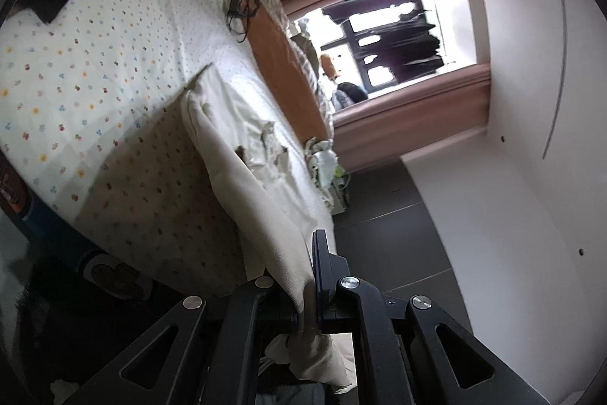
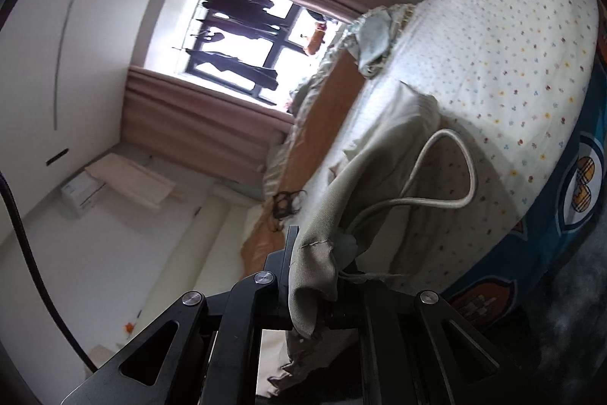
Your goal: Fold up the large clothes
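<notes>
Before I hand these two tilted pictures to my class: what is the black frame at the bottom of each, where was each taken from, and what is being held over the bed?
There is no robot here. A person holds a pair of hand-held tongs in each hand, and a wide-angle camera on each pair looks forward along its fingers, which is why the room looks bent and tilted. One picture comes from the left tongs, the other from the right tongs. Both pairs are shut on a cream garment, which trails down onto the bed's flower-dotted sheet. A pale cord loops from the cloth near the right tongs. A tangle of black cables also lies on the bed, towards the window.
</notes>
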### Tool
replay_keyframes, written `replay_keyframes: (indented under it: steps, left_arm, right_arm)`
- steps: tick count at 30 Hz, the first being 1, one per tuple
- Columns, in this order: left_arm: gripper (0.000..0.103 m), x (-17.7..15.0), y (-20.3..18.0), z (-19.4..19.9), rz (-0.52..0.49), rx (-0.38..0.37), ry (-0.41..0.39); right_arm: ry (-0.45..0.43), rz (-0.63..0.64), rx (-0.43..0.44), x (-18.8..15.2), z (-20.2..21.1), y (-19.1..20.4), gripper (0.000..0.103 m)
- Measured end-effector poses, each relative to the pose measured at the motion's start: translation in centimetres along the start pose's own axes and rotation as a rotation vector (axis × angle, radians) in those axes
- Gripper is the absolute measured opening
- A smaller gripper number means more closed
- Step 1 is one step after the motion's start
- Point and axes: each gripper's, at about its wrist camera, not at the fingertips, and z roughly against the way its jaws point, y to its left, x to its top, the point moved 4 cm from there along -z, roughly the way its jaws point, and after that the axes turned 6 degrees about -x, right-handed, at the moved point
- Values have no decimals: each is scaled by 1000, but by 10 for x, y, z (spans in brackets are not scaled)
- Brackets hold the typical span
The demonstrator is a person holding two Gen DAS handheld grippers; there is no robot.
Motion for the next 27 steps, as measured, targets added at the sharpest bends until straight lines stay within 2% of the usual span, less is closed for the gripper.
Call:
replay_keyframes:
  steps: [7,12,19,23,27]
  left_arm:
    - [5,-18,-14,37,29,-87,-54]
    - [5,-15,-25,50,23,-110,-83]
    - [5,4,-29,34,22,-114,-98]
    - [5,25,-40,17,0,-121,-106]
    - [5,48,-49,-4,-13,-138,-118]
  right_arm:
    - [-8,38,67,-2,27,35,10]
    - [-18,87,95,0,36,52,10]
    - [-33,80,90,17,22,53,10]
    - [-31,89,89,33,7,63,10]
    - [-65,111,99,53,-9,76,10]
